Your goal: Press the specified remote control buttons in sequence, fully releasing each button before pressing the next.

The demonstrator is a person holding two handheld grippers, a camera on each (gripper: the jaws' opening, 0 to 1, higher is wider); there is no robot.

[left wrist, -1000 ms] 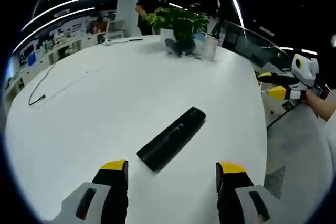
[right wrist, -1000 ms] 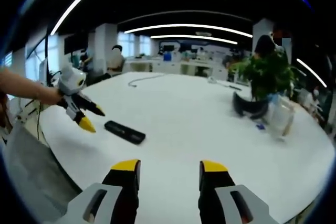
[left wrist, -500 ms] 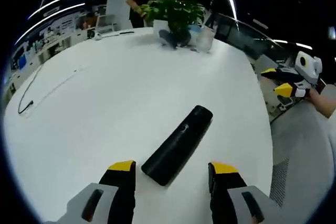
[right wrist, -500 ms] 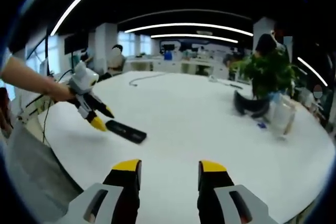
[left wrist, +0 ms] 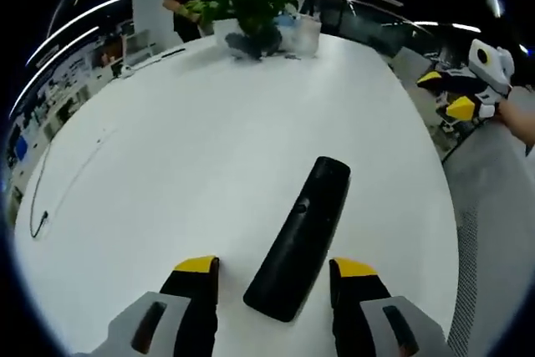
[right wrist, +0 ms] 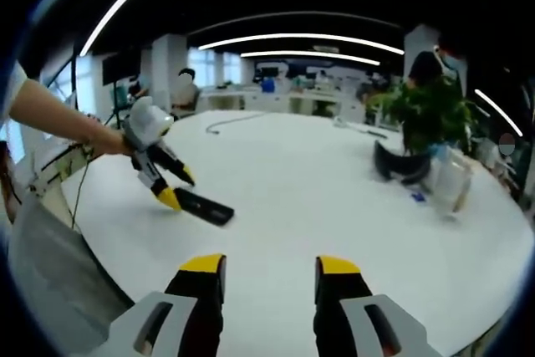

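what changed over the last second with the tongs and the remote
The left tongs closed in on the long black remote control, whose near end now lies between their open jaws, not gripped. The right tongs stayed open, back from the remote, which hasn't shifted on the round white table.

We observe a large round white table (right wrist: 334, 181) occupying most of both views. In the right gripper view, long curved light strips (right wrist: 301, 39) cross a dark ceiling at the top of the frame. Beneath them, at centre, a brightly lit open office shows white columns (right wrist: 171, 60), windows (right wrist: 209, 68) and rows of desks. A leafy potted plant (right wrist: 430, 114) stands on the table at the right of the frame; in the left gripper view it sits at top centre. A thin dark cable (left wrist: 58, 194) lies on the table at the left of that view. A grey floor (left wrist: 493, 232) shows at the lower right.
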